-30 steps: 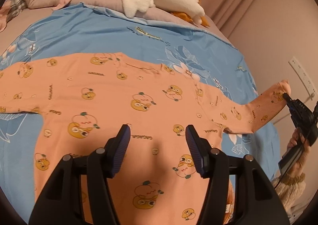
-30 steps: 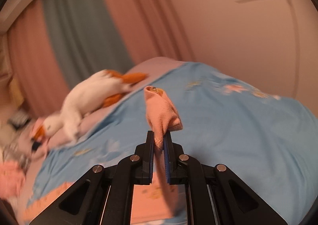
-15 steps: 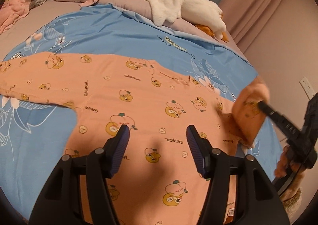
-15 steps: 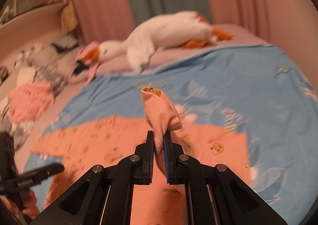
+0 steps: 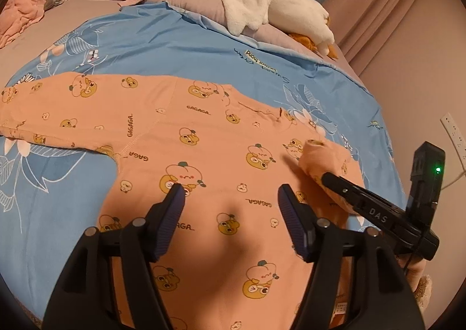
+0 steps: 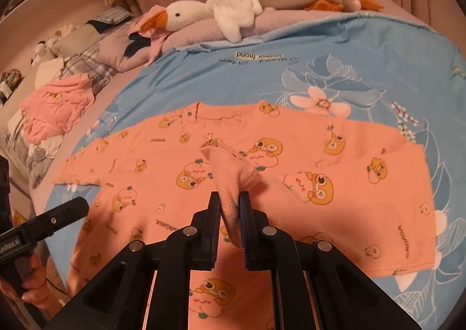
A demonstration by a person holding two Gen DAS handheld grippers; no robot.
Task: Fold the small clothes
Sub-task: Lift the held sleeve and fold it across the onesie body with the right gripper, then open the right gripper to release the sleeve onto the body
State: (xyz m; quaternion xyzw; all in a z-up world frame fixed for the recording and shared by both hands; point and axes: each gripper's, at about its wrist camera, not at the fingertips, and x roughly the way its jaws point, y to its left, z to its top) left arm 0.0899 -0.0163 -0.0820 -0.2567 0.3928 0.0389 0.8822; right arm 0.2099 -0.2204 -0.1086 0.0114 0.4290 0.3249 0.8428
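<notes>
A small orange long-sleeved shirt (image 5: 204, 137) with cartoon prints lies flat on the blue bedsheet (image 5: 180, 47); it also shows in the right wrist view (image 6: 349, 184). My right gripper (image 6: 229, 207) is shut on the cuff of its right sleeve (image 6: 230, 167) and holds it over the shirt's body. In the left wrist view that gripper (image 5: 329, 177) and the folded-in sleeve (image 5: 323, 158) sit at the right. My left gripper (image 5: 230, 199) is open and empty above the shirt's chest. The left sleeve (image 5: 43, 108) lies stretched out.
A white plush goose (image 5: 256, 1) lies on a pillow at the head of the bed. Pink crumpled clothes (image 6: 58, 105) and pillows (image 6: 96, 38) lie at the far left. A wall with a power strip (image 5: 454, 137) is to the right.
My right gripper has carried the sleeve cuff from the bed's right edge inward over the shirt's body. My left gripper has stayed open over the shirt.
</notes>
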